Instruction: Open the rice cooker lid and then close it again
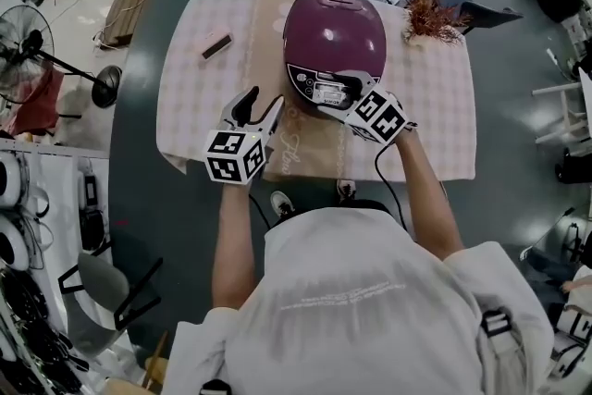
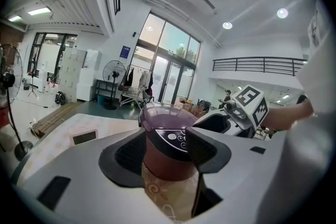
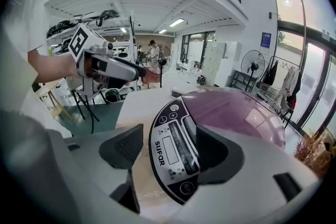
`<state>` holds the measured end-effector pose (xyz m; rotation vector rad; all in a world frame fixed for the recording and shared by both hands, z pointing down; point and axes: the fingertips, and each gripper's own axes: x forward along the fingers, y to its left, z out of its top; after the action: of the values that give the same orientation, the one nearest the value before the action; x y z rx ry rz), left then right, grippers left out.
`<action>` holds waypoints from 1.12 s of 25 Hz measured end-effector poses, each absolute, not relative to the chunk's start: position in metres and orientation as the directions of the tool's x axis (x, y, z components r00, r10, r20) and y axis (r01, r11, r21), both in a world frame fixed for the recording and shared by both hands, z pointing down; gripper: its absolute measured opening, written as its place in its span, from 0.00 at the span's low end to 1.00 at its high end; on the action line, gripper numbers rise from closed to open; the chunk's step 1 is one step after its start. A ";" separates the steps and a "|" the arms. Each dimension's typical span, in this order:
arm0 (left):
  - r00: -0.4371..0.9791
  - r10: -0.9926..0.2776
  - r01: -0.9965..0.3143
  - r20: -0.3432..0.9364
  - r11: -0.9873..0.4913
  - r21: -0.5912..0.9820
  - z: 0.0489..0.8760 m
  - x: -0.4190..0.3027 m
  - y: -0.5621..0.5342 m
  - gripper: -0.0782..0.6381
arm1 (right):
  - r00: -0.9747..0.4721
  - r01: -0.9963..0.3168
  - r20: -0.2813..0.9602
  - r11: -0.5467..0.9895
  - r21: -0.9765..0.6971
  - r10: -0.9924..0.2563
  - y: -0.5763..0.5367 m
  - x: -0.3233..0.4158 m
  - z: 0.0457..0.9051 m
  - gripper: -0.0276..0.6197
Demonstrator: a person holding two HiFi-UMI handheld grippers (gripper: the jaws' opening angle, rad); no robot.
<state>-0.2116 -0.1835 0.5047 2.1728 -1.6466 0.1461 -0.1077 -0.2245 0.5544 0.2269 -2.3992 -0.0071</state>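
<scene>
The rice cooker (image 1: 333,37) stands at the far middle of the table (image 1: 435,106), on a brown mat (image 1: 310,148). Its lid is down, so the contents cannot be seen.

Right gripper (image 1: 340,91): angled down at the cooker's near face, jaws spread either side of the control panel (image 3: 170,152), not pinching it.

Left gripper (image 1: 262,104): near-left of the cooker and apart from it, jaws spread and empty.
</scene>
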 end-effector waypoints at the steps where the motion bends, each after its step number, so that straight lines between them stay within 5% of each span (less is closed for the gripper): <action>1: 0.304 -0.896 -0.939 0.323 -0.226 0.259 0.505 -0.211 -0.184 0.45 | -0.731 -0.166 0.663 0.984 0.061 -0.164 -0.225 -0.108 0.555 0.52; 28: 0.408 -0.859 -0.903 0.308 -0.330 0.276 0.508 -0.243 -0.175 0.45 | -0.695 -0.407 0.611 0.908 0.101 -0.379 -0.238 -0.110 0.556 0.55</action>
<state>-0.2432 -0.1752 0.5075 2.2687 -1.5097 0.1475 -0.1099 -0.2375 0.5561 0.5591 -2.4100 0.0551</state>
